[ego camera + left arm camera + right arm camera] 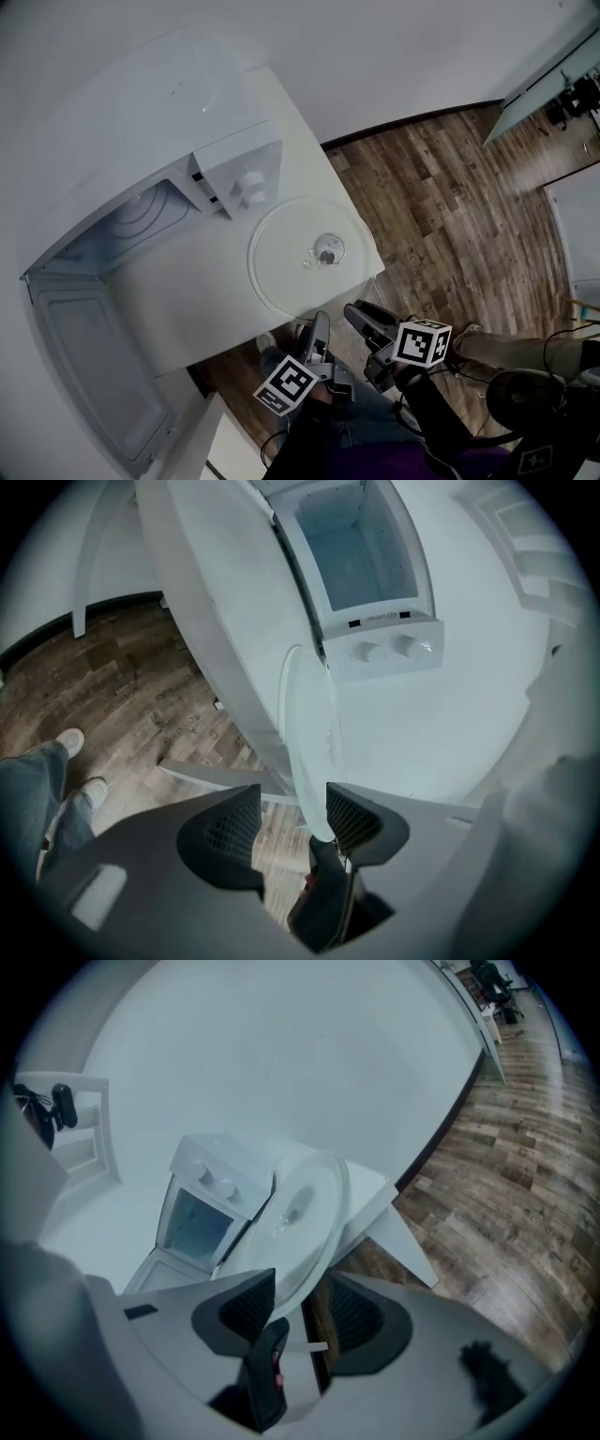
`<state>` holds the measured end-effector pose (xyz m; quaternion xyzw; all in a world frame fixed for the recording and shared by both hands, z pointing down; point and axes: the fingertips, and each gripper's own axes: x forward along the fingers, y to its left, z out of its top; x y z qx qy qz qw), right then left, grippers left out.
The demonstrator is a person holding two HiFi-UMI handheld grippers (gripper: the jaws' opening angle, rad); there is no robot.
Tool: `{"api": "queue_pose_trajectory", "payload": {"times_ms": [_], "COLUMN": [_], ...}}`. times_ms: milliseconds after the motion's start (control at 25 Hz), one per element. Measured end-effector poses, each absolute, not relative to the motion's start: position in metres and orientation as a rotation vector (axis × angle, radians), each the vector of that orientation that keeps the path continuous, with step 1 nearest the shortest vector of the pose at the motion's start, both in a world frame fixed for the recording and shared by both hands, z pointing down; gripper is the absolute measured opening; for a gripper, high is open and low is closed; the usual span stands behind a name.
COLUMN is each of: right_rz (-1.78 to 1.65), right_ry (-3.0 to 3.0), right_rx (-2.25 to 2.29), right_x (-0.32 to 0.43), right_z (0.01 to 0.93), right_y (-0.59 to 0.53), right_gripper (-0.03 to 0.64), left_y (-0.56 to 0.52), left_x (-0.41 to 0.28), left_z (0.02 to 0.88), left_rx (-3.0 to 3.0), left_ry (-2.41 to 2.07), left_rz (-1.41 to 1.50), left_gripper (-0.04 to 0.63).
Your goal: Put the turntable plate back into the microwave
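At the far left the microwave (141,122) stands with its door (94,375) swung wide open and its chamber (141,220) showing no plate inside. Its two knobs (248,185) sit at its right end. Just to the right of the microwave, the plate (305,248) lies flat on the white table (187,300), so the thing we must put back is outside the chamber. Our two tools come in on the side of the plate farthest from the microwave. The left gripper (317,328) has its fingers (225,832) spread, and the rim of the plate stands in the gap, close by one pad but not squeezed. The right gripper (367,323), a little further from the microwave, has its fingers (239,1312) spread as well, again with the rim between them and no pinch on it. We judge the step in hand to be taking hold of the plate. The next move, as we see it, calls for closing both pairs on the rim, raising the glass level, and carrying it leftward through the open door to seat it at the middle of the chamber floor
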<state>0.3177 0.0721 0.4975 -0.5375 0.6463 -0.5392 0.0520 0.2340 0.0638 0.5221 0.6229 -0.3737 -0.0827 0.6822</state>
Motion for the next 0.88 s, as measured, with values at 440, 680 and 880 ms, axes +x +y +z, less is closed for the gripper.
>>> {"api": "queue_pose_trajectory", "payload": {"times_ms": [440,680,880], "right_rz": [-1.733,-1.761,-1.713], "right_ry": [1.921,1.829,1.912], "right_rx": [-1.540,-1.473,-1.433], "right_x": [0.303,0.304,0.304], "right_z": [0.510,0.511,0.500], "right_y": [0.063,0.064,0.058], "right_gripper": [0.170,0.103,0.087], "left_y": [0.051,0.050,0.049], "left_x": [0.254,0.258,0.256], "left_z": [0.525,0.516,0.515], "left_rx": [1.356,1.367,1.368], "left_ry": [-0.781,-0.768,-0.770], "left_rz": [-0.268,-0.307,-0.330], "left_gripper": [0.196,0.078,0.090]}}
